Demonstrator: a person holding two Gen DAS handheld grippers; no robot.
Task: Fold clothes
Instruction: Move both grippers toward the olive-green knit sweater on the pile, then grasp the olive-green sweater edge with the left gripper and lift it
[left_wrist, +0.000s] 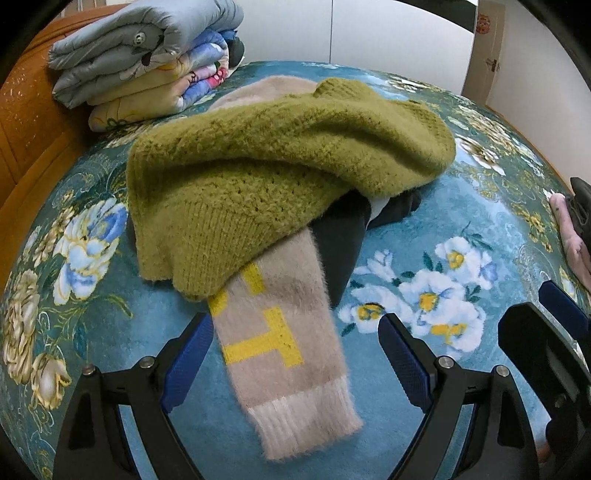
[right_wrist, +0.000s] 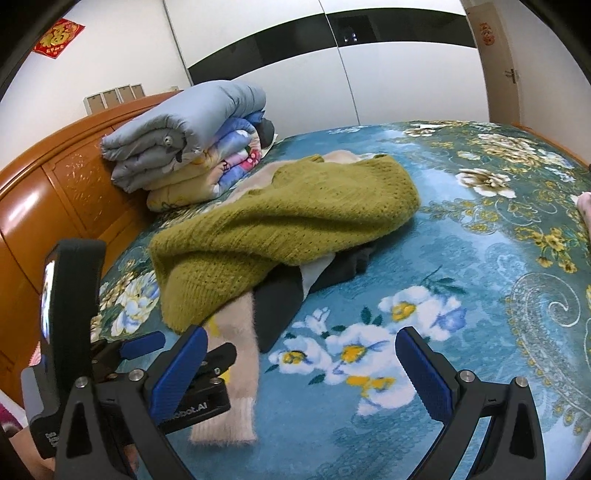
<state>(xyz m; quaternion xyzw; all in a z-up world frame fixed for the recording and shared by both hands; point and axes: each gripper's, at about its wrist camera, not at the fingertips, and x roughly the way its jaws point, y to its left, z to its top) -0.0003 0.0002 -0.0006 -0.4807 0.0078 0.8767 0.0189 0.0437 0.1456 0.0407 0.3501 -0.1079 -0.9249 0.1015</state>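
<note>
A heap of clothes lies on the bed. On top is an olive-green knit sweater, also in the right wrist view. Under it a fuzzy beige sleeve with yellow letters sticks out toward me, and dark garments lie beneath. My left gripper is open, its blue fingers on either side of the beige sleeve, just above it. My right gripper is open and empty over the bedspread, right of the sleeve. The left gripper shows at its left.
The bed has a teal floral bedspread. A stack of folded quilts sits at the back left against the orange wooden headboard. A pink garment lies at the right edge. A white wardrobe stands behind.
</note>
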